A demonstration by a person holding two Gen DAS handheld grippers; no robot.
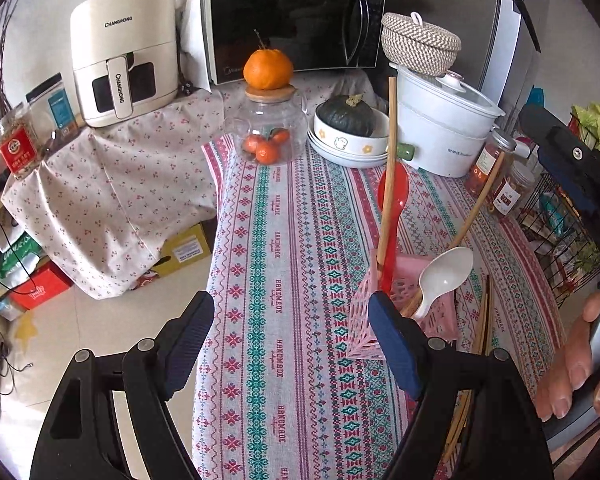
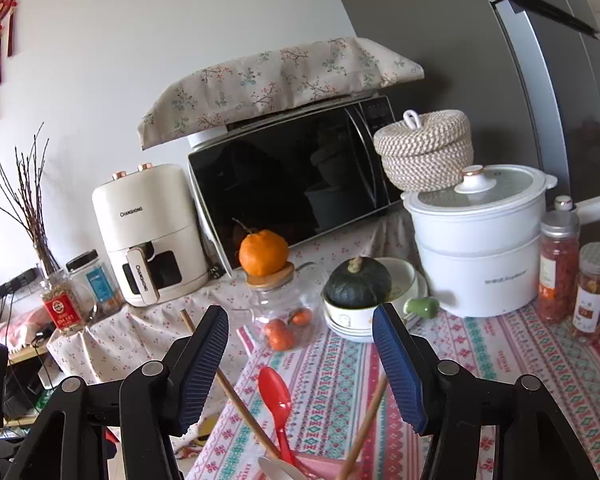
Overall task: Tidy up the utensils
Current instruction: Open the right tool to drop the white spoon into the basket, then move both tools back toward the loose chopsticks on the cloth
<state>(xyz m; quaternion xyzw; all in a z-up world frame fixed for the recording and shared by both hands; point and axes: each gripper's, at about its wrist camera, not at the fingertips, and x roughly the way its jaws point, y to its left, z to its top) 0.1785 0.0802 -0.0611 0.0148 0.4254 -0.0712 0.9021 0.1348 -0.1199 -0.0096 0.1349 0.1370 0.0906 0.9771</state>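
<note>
Left wrist view: we see the left gripper (image 1: 290, 338) hovering with its jaws spread wide and nothing between them, above the patterned tablecloth (image 1: 284, 240). Just beside its right finger stands the pink utensil basket (image 1: 364, 312), holding a red spoon (image 1: 394, 200), a white spoon (image 1: 446, 274) and two wooden chopsticks, one upright (image 1: 390, 152) and one leaning right (image 1: 482, 200). More chopsticks (image 1: 482, 320) lie flat on the cloth to the basket's right. A hand (image 1: 576, 364) grips the right tool at the frame's edge.

Right wrist view: we find the right gripper (image 2: 300, 364) equally agape and empty, held above the basket (image 2: 320, 466) (only its rim shows at the bottom), with the red spoon (image 2: 276, 398) and the chopsticks (image 2: 236, 400) rising between the fingers.

Behind sit a glass jar (image 1: 266, 130) of small oranges with an orange (image 1: 268, 69) on its lid, a dark squash (image 1: 348, 115) in a white bowl (image 1: 352, 145), a white cooker (image 1: 444, 120) topped by a woven basket (image 1: 420, 42), a microwave (image 1: 284, 20) and an air fryer (image 1: 124, 52).
</note>
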